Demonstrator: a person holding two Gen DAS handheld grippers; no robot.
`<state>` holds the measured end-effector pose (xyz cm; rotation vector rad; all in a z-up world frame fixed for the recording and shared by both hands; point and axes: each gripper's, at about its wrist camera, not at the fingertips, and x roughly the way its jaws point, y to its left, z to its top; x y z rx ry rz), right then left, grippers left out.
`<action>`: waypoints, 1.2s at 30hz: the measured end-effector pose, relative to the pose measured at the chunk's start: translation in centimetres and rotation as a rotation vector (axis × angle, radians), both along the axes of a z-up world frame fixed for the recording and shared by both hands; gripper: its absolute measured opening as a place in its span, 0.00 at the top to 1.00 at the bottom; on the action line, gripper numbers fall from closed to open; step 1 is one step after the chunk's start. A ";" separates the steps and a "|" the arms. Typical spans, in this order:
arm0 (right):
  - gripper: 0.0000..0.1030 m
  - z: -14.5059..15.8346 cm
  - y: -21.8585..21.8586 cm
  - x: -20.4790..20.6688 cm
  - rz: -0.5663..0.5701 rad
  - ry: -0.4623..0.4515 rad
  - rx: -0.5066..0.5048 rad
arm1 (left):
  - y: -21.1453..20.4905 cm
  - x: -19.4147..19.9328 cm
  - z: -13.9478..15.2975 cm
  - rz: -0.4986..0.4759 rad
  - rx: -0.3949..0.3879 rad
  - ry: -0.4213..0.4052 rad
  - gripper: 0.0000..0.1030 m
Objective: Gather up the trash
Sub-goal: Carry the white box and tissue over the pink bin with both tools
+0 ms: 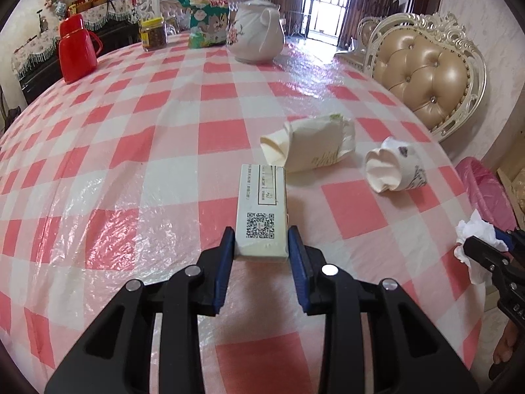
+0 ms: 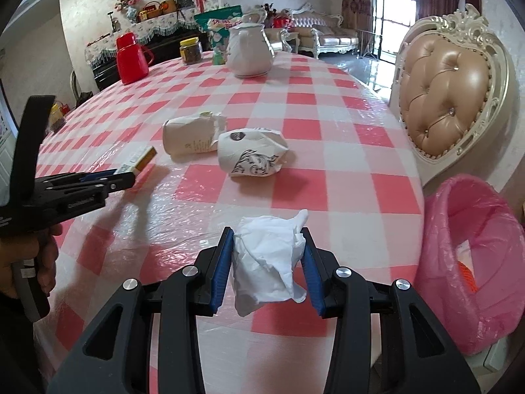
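Observation:
My left gripper [image 1: 261, 233] is shut on a small white box with a QR code [image 1: 261, 197], holding its near end just over the checked tablecloth [image 1: 131, 151]. The right wrist view shows that box [image 2: 142, 159] sticking out of the left gripper [image 2: 121, 177]. My right gripper [image 2: 267, 233] is shut on a crumpled white tissue [image 2: 265, 262] near the table's edge; the left wrist view shows the tissue [image 1: 475, 233] at far right. Two crushed paper cups [image 2: 190, 138] [image 2: 252, 157] lie mid-table. A bin with a pink liner [image 2: 469, 262] stands beside the table to the right.
At the far side of the table stand a white teapot [image 1: 259, 29], a red thermos [image 1: 77, 49], a jar [image 1: 152, 32] and a green snack bag [image 1: 205, 16]. A padded chair [image 2: 449, 98] stands behind the bin. A person's hand [image 2: 42, 256] holds the left gripper.

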<state>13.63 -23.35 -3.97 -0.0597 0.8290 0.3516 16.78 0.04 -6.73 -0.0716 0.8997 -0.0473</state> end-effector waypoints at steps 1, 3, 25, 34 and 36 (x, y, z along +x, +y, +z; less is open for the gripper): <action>0.60 0.1 -0.3 0.0 -0.007 -0.003 0.002 | -0.1 -0.2 0.3 0.000 -0.006 -0.008 0.69; 0.60 0.4 -1.0 0.0 -0.021 -0.009 0.005 | -0.5 -0.4 0.8 -0.005 -0.016 -0.021 0.69; 0.60 1.8 -11.1 -0.2 -0.253 -0.094 -0.015 | -11.5 -1.0 5.5 -0.182 -0.052 -0.117 0.69; 0.60 2.1 -15.6 -0.5 -0.359 -0.121 -0.016 | -16.1 -0.7 6.8 -0.261 -0.054 -0.142 0.69; 0.60 2.2 -16.7 -0.5 -0.381 -0.123 -0.014 | -17.1 -0.6 7.1 -0.279 -0.055 -0.148 0.69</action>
